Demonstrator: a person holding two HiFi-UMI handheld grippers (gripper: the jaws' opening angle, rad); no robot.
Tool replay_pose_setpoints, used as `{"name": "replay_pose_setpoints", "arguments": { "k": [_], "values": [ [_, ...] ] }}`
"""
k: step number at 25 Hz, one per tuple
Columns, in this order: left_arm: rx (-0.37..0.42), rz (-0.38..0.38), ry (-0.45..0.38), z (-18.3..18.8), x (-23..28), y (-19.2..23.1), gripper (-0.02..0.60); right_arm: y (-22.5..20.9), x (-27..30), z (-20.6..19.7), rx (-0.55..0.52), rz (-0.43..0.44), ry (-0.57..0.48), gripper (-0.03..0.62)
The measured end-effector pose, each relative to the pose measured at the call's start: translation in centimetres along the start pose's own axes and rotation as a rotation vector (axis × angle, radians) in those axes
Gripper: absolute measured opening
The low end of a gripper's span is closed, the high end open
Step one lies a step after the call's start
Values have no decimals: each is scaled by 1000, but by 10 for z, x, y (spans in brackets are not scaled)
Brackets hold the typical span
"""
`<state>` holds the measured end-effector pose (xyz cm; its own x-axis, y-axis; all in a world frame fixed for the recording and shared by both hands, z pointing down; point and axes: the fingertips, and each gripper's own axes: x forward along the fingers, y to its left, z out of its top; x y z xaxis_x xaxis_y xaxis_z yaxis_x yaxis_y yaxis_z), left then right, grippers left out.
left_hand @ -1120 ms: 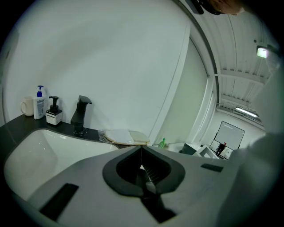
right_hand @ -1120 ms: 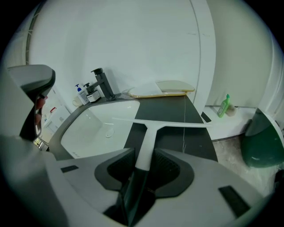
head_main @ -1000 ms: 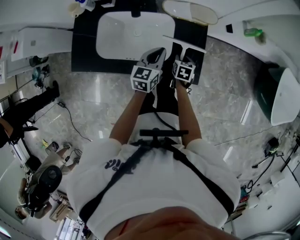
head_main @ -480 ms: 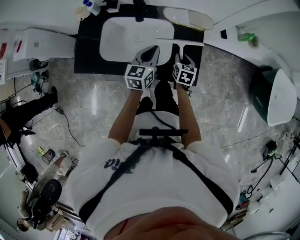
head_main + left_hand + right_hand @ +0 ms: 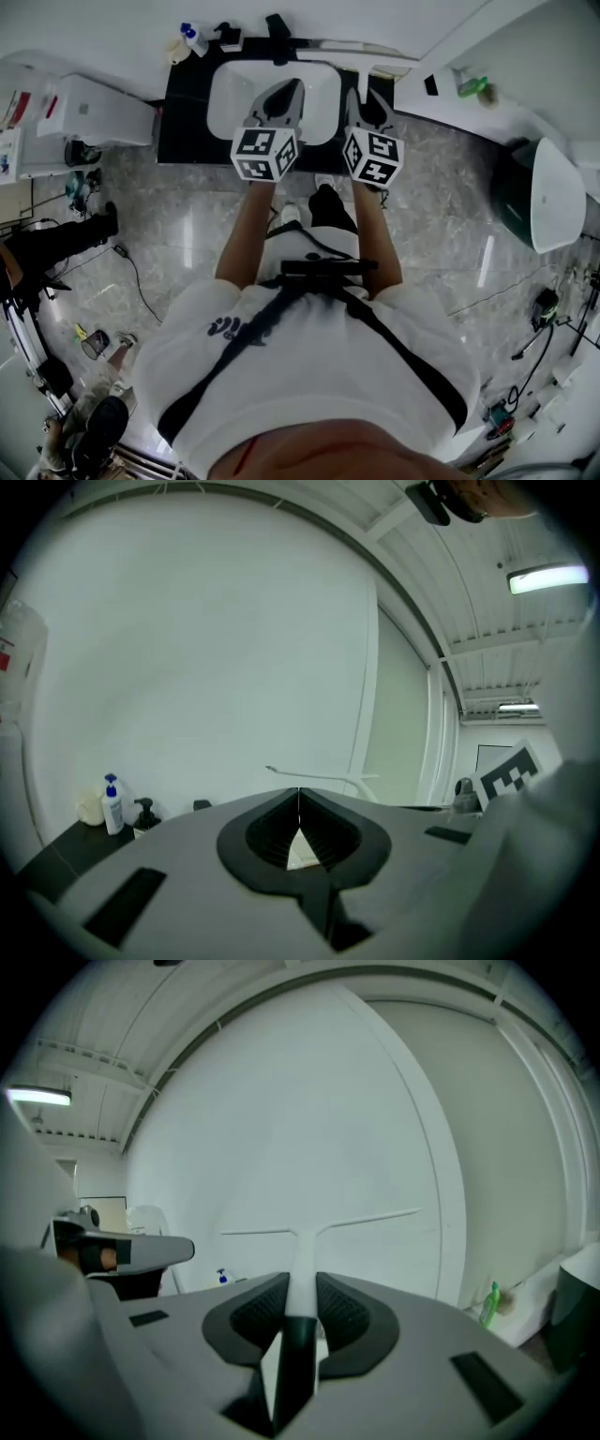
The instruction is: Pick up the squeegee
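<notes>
Squeegee (image 5: pixel 302 1258) is up off the worktop (image 5: pixel 184 114) and in your right hand-held gripper (image 5: pixel 302 1290). Its jaws have just been closing and pinch the handle, with the white stem running straight out ahead to the long blade, set crosswise before the white wall (image 5: pixel 281 1119). Your left hand-held gripper (image 5: pixel 299 803), just beside it on the left, has its jaws together on nothing. Under both sits the white sink (image 5: pixel 230 94). A pump bottle (image 5: pixel 112 805) stands off to the left of your left hand-held gripper.
</notes>
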<state>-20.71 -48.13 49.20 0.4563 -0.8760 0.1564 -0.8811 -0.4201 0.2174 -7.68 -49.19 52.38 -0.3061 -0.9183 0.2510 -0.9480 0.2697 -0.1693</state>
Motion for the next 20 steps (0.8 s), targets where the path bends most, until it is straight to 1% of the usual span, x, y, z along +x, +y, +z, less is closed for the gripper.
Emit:
{"name": "replay_pose_setpoints", "arguments": {
  "k": [5, 8, 10, 12, 15, 20],
  "values": [
    [94, 3, -126, 61, -27, -8, 9, 24, -32, 74, -8, 37, -180, 100],
    [146, 27, -207, 95, -46, -14, 9, 38, -55, 111, -30, 57, -275, 100],
    [173, 44, -245, 112, -58, -16, 9, 46, -69, 130, -62, 60, -324, 100],
    [188, 52, -261, 123, -67, -19, 9, 53, -82, 145, -95, 55, -358, 100],
    [204, 56, -264, 132, -75, -23, 9, 59, -96, 158, -104, 55, -386, 100],
    [194, 45, -257, 127, -78, -25, 9, 63, -99, 154, -89, 50, -378, 100]
  ]
}}
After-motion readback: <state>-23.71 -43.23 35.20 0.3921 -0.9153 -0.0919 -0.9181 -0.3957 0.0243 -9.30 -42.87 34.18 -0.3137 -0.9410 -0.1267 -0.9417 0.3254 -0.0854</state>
